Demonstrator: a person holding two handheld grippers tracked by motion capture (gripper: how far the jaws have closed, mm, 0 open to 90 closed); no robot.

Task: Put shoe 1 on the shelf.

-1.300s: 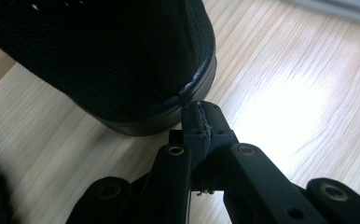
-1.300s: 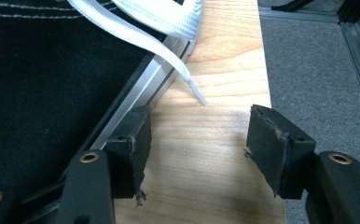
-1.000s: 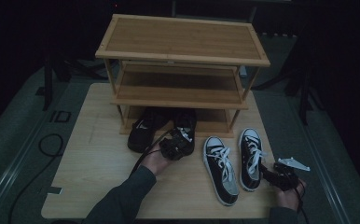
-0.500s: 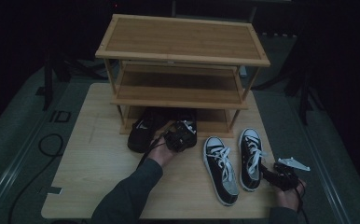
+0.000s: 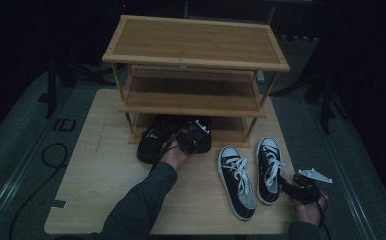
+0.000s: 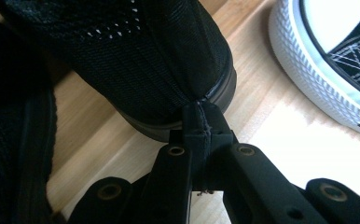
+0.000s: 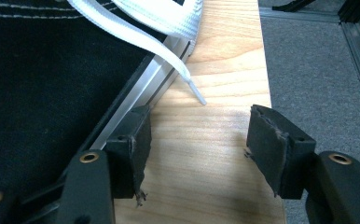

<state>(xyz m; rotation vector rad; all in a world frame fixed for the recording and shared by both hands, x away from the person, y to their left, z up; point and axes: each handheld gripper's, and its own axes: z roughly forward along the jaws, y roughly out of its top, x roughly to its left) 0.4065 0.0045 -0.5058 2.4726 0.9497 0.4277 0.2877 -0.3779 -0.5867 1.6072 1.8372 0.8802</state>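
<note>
A: Two pairs of shoes on the table (image 5: pixel 101 165), plus one wooden rack (image 5: pixel 196 60) standing at the far edge. Left gripper (image 5: pixel 195 136) clamped tight on the heel of a black shoe (image 5: pixel 201 142), pads pinched together on the back seam, plain in the left gripper view (image 6: pixel 201 128).

B: Second black shoe (image 5: pixel 153 142) right beside it, toe tucked under the lowest shelf (image 5: pixel 231 135). Rack's front left post (image 5: pixel 129 127) close by that one.

A: Two black-and-white sneakers to the right: left sneaker (image 5: pixel 237 180) and right sneaker (image 5: pixel 269 167), side by side, white laces loose. White rubber edge of a sneaker also close to the held shoe in the left gripper view (image 6: pixel 318 88).

B: Right gripper (image 5: pixel 301 187) low at the near right corner, jaws spread wide, nothing between them but bare wood. Left pad (image 7: pixel 138 140) right against the sneaker's sole edge, lace tip (image 7: pixel 194 91) lying just ahead.

A: Compared with a second ago: left hand and held shoe shifted farther in toward the rack, heel now nearer the lowest shelf. Right gripper unchanged, sneakers unmoved.
</note>
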